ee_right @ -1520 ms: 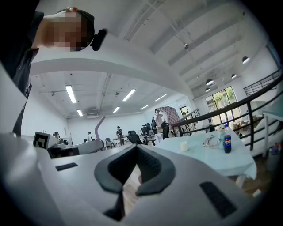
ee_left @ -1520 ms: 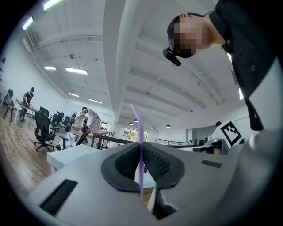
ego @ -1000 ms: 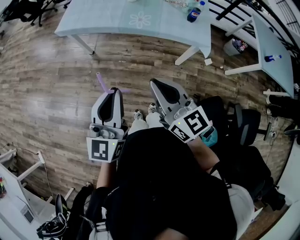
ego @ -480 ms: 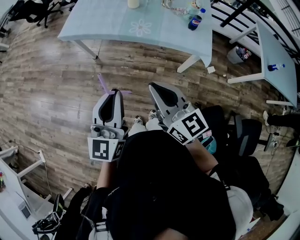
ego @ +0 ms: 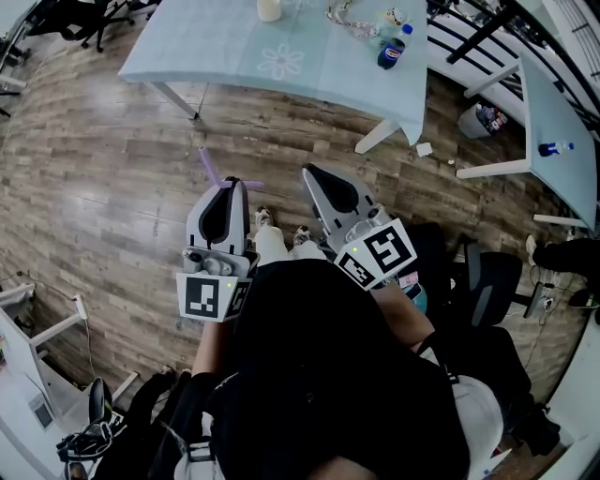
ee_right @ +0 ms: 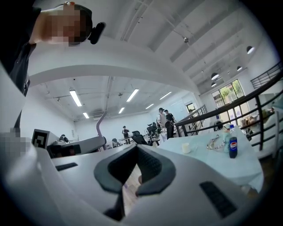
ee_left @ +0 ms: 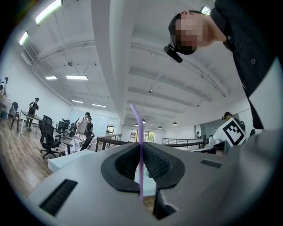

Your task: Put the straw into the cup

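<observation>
A thin purple straw point(ego: 207, 167) is pinched crosswise in my left gripper point(ego: 228, 187), which is shut on it; the straw point(ee_left: 138, 126) stands upright between the dark pads of the left gripper point(ee_left: 140, 145). My right gripper point(ego: 315, 174) is beside it, shut with nothing in it. In the right gripper view the right gripper point(ee_right: 135, 146) points at the table. A small pale cup point(ego: 269, 8) stands on the light blue table point(ego: 216, 47) far ahead; the cup point(ee_right: 186, 148) is far from both grippers. The straw point(ee_right: 101, 122) also shows at the left there.
A blue-labelled soda bottle point(ego: 390, 49) and small clutter point(ego: 349, 17) sit near the cup. Wooden floor point(ego: 112, 187) lies between me and the table. A second table point(ego: 553, 103) and a bin point(ego: 483, 94) stand at the right, an office chair point(ego: 487, 272) beside me.
The table and cup have come lower and nearer in the head view as both grippers travel toward it. The left gripper keeps its hold on the straw.
</observation>
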Action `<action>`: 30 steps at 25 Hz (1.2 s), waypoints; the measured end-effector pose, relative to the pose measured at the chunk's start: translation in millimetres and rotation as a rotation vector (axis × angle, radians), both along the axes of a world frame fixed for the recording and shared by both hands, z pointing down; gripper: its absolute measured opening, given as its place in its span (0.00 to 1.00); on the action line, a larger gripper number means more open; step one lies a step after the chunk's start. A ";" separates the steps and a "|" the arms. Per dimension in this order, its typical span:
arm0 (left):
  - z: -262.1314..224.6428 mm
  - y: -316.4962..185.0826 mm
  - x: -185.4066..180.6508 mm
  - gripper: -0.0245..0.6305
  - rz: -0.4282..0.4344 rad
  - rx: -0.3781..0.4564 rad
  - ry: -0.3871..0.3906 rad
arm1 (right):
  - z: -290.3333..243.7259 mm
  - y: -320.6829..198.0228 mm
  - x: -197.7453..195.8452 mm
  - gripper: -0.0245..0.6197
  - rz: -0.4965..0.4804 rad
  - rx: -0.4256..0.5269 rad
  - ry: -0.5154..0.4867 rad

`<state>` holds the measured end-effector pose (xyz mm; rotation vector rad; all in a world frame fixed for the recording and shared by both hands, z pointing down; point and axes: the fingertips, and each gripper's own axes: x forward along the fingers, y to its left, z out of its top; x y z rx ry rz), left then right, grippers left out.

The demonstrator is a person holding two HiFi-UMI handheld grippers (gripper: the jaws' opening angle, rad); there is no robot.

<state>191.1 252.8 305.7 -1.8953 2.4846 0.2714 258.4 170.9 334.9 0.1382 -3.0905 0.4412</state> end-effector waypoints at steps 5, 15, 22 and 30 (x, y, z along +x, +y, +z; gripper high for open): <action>-7.5 -8.7 -14.9 0.09 -0.006 0.037 0.004 | -1.2 -10.2 -4.8 0.05 0.022 0.017 0.003; 0.6 -42.0 -73.9 0.08 0.050 0.053 0.027 | 3.6 -31.7 -49.5 0.05 0.094 0.028 0.034; -7.0 -73.3 -137.3 0.09 0.102 0.090 0.058 | -1.6 -54.6 -111.9 0.05 0.141 0.024 0.039; -7.4 -94.8 -219.4 0.09 0.161 0.076 0.048 | -6.0 -74.2 -186.4 0.05 0.204 0.036 0.054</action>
